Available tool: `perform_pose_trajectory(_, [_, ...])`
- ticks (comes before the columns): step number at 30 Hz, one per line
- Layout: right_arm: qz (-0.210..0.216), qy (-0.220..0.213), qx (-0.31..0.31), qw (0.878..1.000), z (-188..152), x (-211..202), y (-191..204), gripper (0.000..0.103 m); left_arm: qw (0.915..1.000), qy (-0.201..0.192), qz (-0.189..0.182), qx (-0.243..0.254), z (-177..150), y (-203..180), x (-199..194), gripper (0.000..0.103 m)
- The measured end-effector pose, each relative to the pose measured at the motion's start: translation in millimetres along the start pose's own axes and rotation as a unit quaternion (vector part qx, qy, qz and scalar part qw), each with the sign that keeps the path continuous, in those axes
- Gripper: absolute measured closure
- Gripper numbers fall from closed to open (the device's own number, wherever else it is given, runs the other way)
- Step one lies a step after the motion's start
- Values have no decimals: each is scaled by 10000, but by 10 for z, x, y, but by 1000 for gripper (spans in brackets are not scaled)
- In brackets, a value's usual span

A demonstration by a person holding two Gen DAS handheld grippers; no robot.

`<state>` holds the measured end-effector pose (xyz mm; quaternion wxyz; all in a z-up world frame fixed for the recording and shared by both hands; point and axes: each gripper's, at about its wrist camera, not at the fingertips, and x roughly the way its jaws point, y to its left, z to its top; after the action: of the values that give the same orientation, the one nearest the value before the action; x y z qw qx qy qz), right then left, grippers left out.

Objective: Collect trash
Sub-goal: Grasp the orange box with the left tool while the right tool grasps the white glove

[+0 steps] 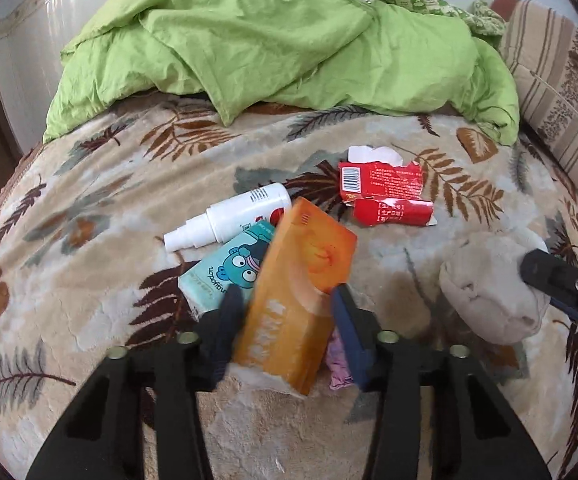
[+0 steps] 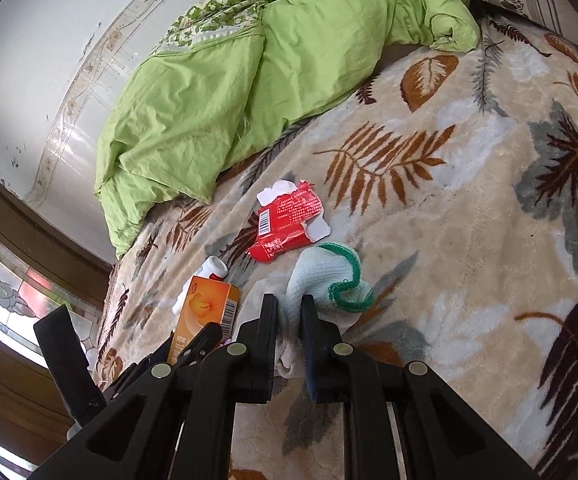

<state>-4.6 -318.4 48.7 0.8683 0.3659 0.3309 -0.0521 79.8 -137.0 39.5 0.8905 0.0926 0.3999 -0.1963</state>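
An orange carton [image 1: 301,280] stands tilted on the leaf-patterned blanket [image 1: 89,280], and my left gripper [image 1: 285,304] is shut on its lower half, one finger on each long side. A bit of pink crumpled stuff [image 1: 339,364] shows under it. My right gripper [image 2: 289,308] is shut on a pale knitted sock [image 2: 321,280] with a green cuff, bunched up on the blanket. A torn red wrapper [image 1: 385,192] lies flat beyond both grippers. In the left wrist view the sock [image 1: 485,292] is a grey lump at the right, with the right gripper [image 1: 541,272] on it.
A white spray bottle [image 1: 241,216] and a teal tissue pack [image 1: 225,272] lie against the carton's left side. A crumpled green duvet [image 1: 269,40] covers the far part of the bed. A striped pillow [image 1: 561,92] is at the far right. A stained-glass window [image 2: 17,292] is to the left.
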Motion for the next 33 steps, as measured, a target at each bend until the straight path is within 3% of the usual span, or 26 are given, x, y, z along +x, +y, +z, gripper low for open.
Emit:
perform_pose_trajectory(8, [32,-31,-89,10000,-31,-67,42,91,9999,23,-98,26,-51,-23,12,57])
perform_pose_trajectory(17, [15,-80,-63,9999,-5,-125,-13,91,9967,228,-778,29,-98,-94,-50,65])
perform_pose_trajectory(19, [28,-84,-73,9999,4,-129,-14,91,9971,222,-716,96,-102,-112,-40,64])
perform_pose_trajectory(22, [55,-79,-59,9999,18,-133,-23,91,9985,234,-493,-104,-95,-69,8,41])
perform_pose_trajectory(31, [39,-67,-28,10000,24,-138,-46,91,9991,193,-340,140,-113,-216,107,38])
perform_pose_trajectory(33, [34,-57,-24,10000,22,-135,-49,91,9989,207,-399,146,-109,-213,118,50])
